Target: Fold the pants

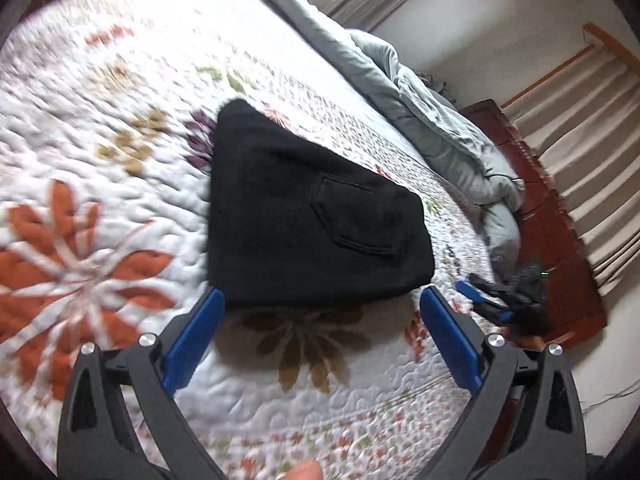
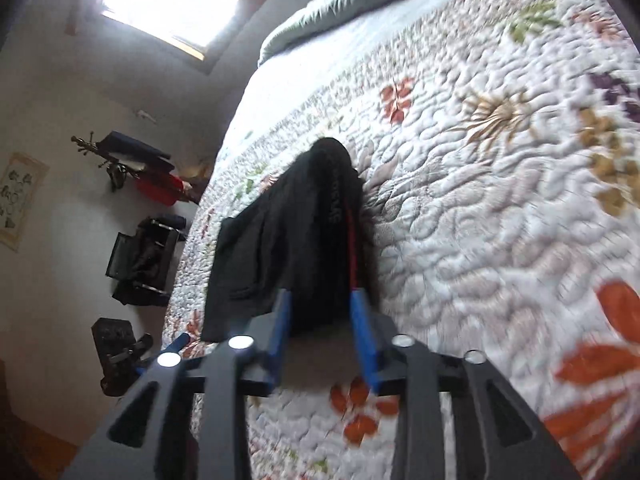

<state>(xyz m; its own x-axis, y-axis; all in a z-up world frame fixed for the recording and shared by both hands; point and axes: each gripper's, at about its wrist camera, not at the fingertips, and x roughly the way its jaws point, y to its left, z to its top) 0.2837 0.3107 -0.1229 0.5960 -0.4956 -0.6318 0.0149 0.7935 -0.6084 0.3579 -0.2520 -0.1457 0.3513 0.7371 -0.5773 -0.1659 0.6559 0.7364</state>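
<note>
Both grippers, left [image 1: 322,312] and right [image 2: 320,312], stood released behind the folded black fleece pants [image 1: 312,216] at frame centre; withdrawing straight back seemed safest for the fold.

Black-framed left gripper [image 1: 322,300], blue pads [image 1: 192,340], 4 silver screws

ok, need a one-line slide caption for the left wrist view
Left tongs open just short of the folded black pants on the floral quilt, right tongs alongside.
</note>
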